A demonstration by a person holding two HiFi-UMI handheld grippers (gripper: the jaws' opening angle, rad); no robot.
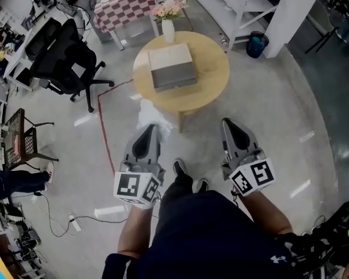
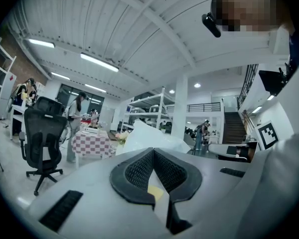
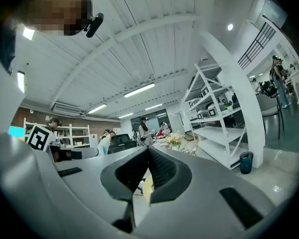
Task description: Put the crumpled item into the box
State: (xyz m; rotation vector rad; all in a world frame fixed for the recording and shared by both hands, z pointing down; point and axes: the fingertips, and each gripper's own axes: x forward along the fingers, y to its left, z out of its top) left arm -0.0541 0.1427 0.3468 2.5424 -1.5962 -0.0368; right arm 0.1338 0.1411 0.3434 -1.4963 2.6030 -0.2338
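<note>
A white crumpled item (image 1: 153, 114) sticks out from the tip of my left gripper (image 1: 148, 128), whose jaws are shut on it. In the left gripper view the crumpled item (image 2: 150, 136) rises just past the meeting jaw tips of the left gripper (image 2: 153, 152). The box (image 1: 172, 67), grey with a pale top, lies on the round wooden table (image 1: 212, 92) ahead of both grippers. My right gripper (image 1: 230, 124) is held at waist height to the right. In its own view the right gripper (image 3: 148, 149) is shut with nothing between the jaws.
A vase of flowers (image 1: 168, 29) stands at the table's far edge. A black office chair (image 1: 67, 57) is at the left, a chequered table (image 1: 125, 4) behind it, white shelving (image 1: 244, 4) and a blue bin (image 1: 256, 43) at the right. Cables lie on the floor at lower left.
</note>
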